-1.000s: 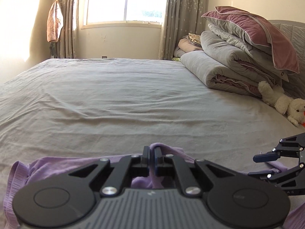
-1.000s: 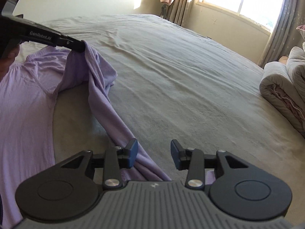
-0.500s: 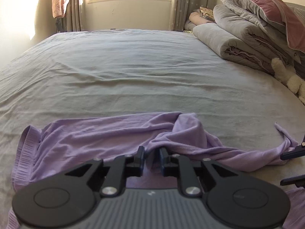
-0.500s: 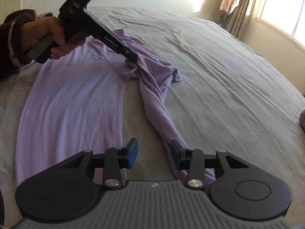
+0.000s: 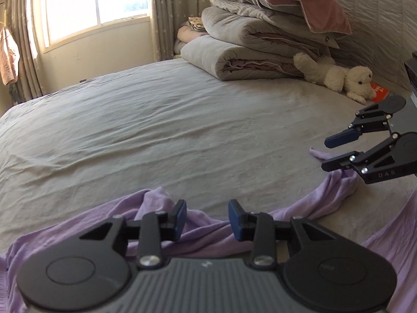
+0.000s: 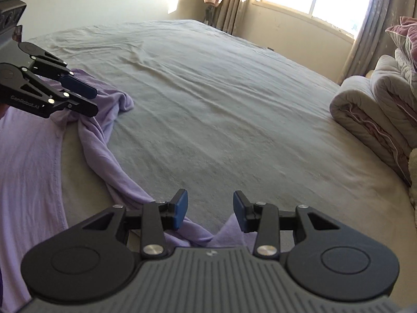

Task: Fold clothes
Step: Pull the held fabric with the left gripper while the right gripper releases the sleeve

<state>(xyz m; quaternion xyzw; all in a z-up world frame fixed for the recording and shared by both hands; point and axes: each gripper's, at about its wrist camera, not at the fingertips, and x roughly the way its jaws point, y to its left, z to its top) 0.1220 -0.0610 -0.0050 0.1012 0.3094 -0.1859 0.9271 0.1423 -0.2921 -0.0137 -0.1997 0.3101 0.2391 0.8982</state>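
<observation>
A lilac long-sleeved top (image 6: 31,161) lies on the grey bed sheet (image 6: 221,99), its body flat at the left and one sleeve (image 6: 109,164) twisted into a rope. My left gripper (image 5: 207,219) is open and empty just above the bunched shoulder end of the sleeve (image 5: 198,237). It also shows in the right wrist view (image 6: 92,100). My right gripper (image 6: 209,210) is open and empty over the cuff end of the sleeve (image 6: 226,232). It also shows in the left wrist view (image 5: 325,154).
Folded grey and pink quilts (image 5: 260,41) with a pillow on top are stacked at the head of the bed. A white plush dog (image 5: 338,78) lies beside them. A window (image 5: 96,5) with curtains is behind the bed.
My left gripper has opened and let go of the sleeve's shoulder end, which now rests on the bed. Both grippers have lifted a little. The right gripper stays open.
</observation>
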